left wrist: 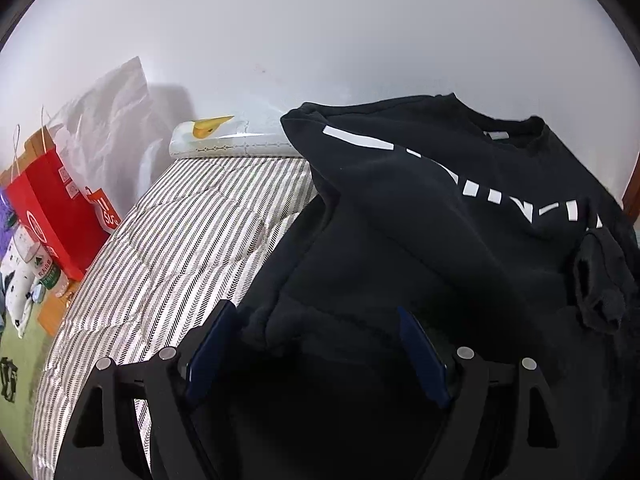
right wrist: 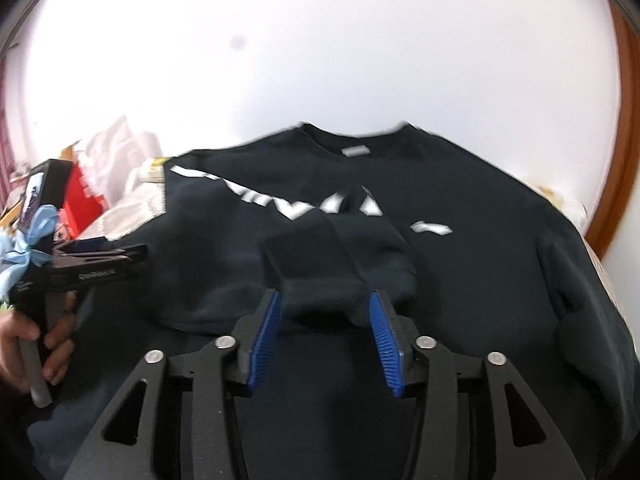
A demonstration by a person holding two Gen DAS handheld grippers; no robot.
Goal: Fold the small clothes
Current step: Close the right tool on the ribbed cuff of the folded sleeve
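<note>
A black sweatshirt [left wrist: 460,240] with white letters lies front-up on the striped bedcover [left wrist: 168,240]. One sleeve is folded slantwise across its chest, and the cuff [left wrist: 596,288] ends near the right edge of the left wrist view. My left gripper [left wrist: 316,310] stands open over the bunched lower left hem, and its pads [left wrist: 212,348] are clear of the cloth. In the right wrist view my right gripper [right wrist: 325,296] has that sleeve cuff [right wrist: 320,272] between its blue pads [right wrist: 262,340], which touch both sides. The cuff stands up boxy above the sweatshirt [right wrist: 480,280].
A red paper bag [left wrist: 52,216], a white plastic bag [left wrist: 116,120], a water bottle [left wrist: 50,276] and a clear packet [left wrist: 208,136] sit beyond the bed's left side. A person's hand [right wrist: 24,344] holds the left gripper's handle. A wooden frame [right wrist: 616,140] curves at the right. A pale wall stands behind.
</note>
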